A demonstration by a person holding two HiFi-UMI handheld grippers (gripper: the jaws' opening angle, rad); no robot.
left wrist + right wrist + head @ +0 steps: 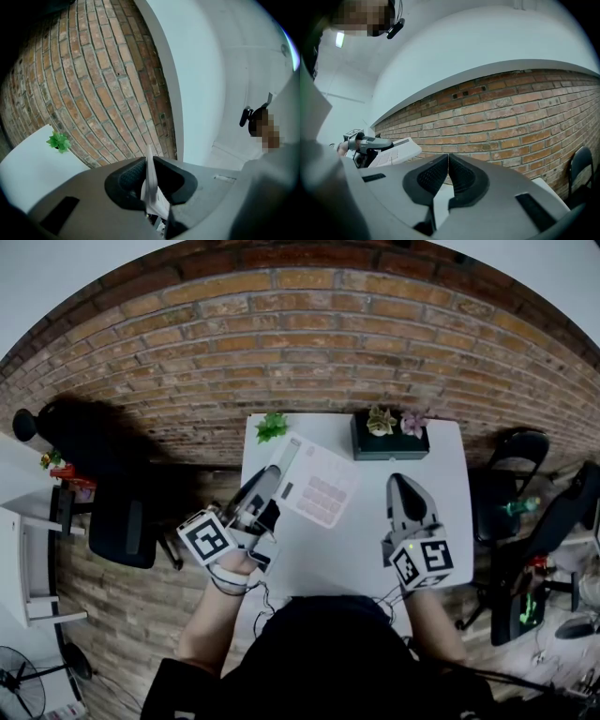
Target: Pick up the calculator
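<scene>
The calculator (314,486) is a white slab with pale pink keys, tilted above the left half of the white table (450,493). My left gripper (272,488) is shut on its left edge. In the left gripper view the calculator's thin white edge (151,185) stands pinched between the dark pads of the left gripper (149,161). My right gripper (398,481) hovers over the table's right half, shut with nothing in it. In the right gripper view the right gripper (448,161) has its pads pressed together, and the held calculator (396,151) shows at the left.
A black planter with succulents (389,439) stands at the table's far edge. A small green plant (272,426) sits at the far left corner. Black chairs stand left (122,526) and right (511,474) of the table. Brick paving surrounds it.
</scene>
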